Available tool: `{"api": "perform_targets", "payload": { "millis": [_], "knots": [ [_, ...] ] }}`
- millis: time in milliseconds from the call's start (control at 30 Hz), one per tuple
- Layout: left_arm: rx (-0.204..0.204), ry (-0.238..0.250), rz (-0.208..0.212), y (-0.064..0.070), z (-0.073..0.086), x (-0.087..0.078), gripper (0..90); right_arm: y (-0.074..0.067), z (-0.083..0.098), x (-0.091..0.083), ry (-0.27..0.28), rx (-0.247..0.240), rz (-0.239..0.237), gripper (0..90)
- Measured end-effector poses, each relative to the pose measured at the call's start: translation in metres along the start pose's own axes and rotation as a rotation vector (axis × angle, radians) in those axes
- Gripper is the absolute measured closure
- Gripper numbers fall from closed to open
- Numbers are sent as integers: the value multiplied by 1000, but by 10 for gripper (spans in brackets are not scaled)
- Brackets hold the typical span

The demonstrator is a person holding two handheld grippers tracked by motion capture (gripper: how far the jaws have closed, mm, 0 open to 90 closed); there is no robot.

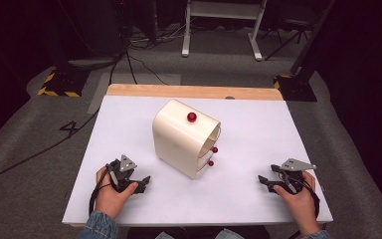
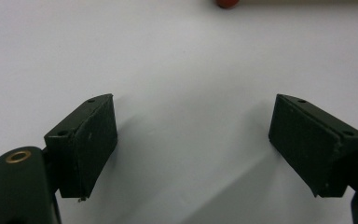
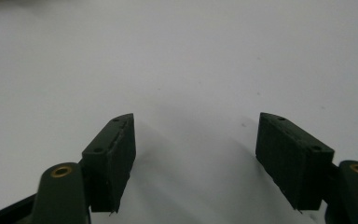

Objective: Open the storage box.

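A cream box with a rounded top (image 1: 184,137) stands in the middle of the white table (image 1: 248,199). It carries one red knob (image 1: 192,117) on top and two more red knobs (image 1: 214,149) on its right face. My left gripper (image 1: 144,182) rests near the front left, held by a hand, pointing right toward the box. Its jaws stand open with bare table between them (image 2: 193,140); a red knob (image 2: 227,3) peeks in at the top edge. My right gripper (image 1: 264,182) rests at the front right, pointing left, jaws open on nothing (image 3: 196,154).
A wooden strip (image 1: 194,91) runs along the table's far edge. Beyond it lie grey carpet, cables (image 1: 144,64), a white frame's legs (image 1: 221,30) and yellow-black striped bases (image 1: 57,87).
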State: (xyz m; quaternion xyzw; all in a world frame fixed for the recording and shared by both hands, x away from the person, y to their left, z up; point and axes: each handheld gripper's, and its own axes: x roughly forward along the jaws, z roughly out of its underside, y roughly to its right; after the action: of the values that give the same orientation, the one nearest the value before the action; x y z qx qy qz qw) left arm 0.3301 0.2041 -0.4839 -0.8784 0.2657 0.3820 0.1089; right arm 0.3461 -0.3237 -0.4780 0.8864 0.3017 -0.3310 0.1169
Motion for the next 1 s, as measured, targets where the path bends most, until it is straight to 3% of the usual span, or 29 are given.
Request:
{"api": "perform_targets", "payload": {
  "millis": [433, 667, 767, 1000],
  "knots": [
    [-2, -7, 9, -1, -1, 0, 151, -44, -32, 0, 65, -97, -97, 350],
    [-2, 0, 3, 0, 0, 0, 152, -75, -54, 16, 113, -185, -232, 492],
    [2, 4, 2, 0, 0, 0, 153, -83, -62, 26, 140, -178, -281, 531],
    [4, 3, -4, 1, 1, 0, 154, -90, -78, 48, 175, -154, -326, 588]
  ]
}}
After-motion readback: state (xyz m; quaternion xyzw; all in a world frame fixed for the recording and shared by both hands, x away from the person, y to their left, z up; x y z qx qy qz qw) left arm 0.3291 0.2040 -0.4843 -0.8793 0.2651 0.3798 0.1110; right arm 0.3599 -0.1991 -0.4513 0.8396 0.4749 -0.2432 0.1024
